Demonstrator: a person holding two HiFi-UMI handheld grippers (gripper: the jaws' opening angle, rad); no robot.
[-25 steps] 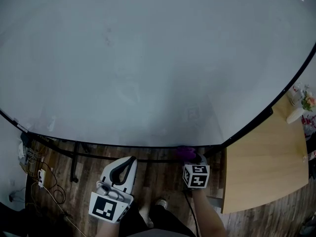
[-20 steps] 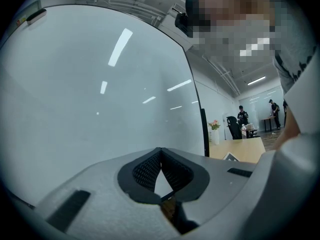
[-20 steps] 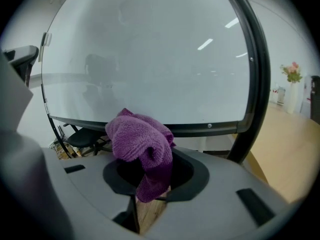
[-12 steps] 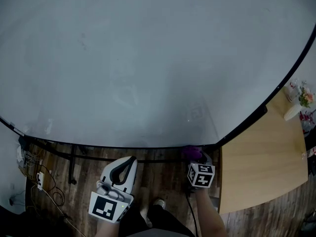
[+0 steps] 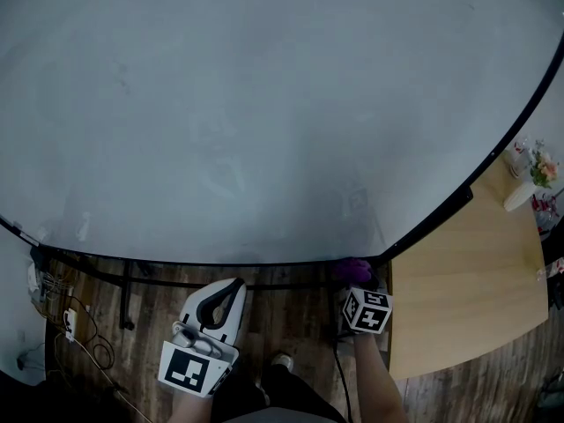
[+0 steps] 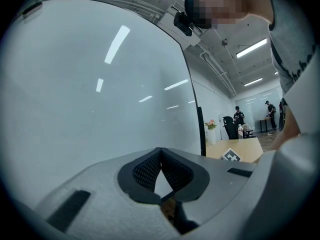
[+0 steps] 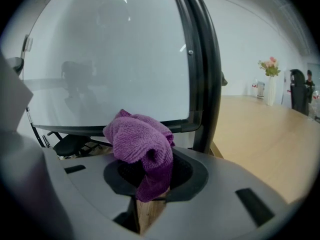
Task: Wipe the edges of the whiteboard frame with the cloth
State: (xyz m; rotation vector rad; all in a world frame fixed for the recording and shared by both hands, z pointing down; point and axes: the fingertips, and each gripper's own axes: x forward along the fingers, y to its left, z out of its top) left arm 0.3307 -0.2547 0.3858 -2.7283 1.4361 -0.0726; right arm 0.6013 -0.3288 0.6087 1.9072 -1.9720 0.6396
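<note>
A big whiteboard (image 5: pixel 264 104) fills the head view, with a black frame (image 5: pixel 220 263) along its bottom edge and down its right side. My right gripper (image 5: pixel 354 276) is shut on a purple cloth (image 5: pixel 353 270) at the board's lower right corner. In the right gripper view the purple cloth (image 7: pixel 142 146) bunches between the jaws just below the bottom frame rail (image 7: pixel 125 128), next to the corner post (image 7: pixel 205 74). My left gripper (image 5: pixel 231 291) hangs below the bottom rail, shut with nothing in it; its jaws meet in the left gripper view, left gripper (image 6: pixel 160 170).
A light wooden table (image 5: pixel 467 280) stands right of the board, with a vase of flowers (image 5: pixel 529 179) at its far end. Black stand legs (image 5: pixel 128 293) and cables (image 5: pixel 79 333) lie on the wood floor at lower left. People stand far off (image 6: pixel 239 116).
My right gripper with the cloth has slid right along the bottom frame rail, reaching the lower right corner. The left gripper has stayed put.
</note>
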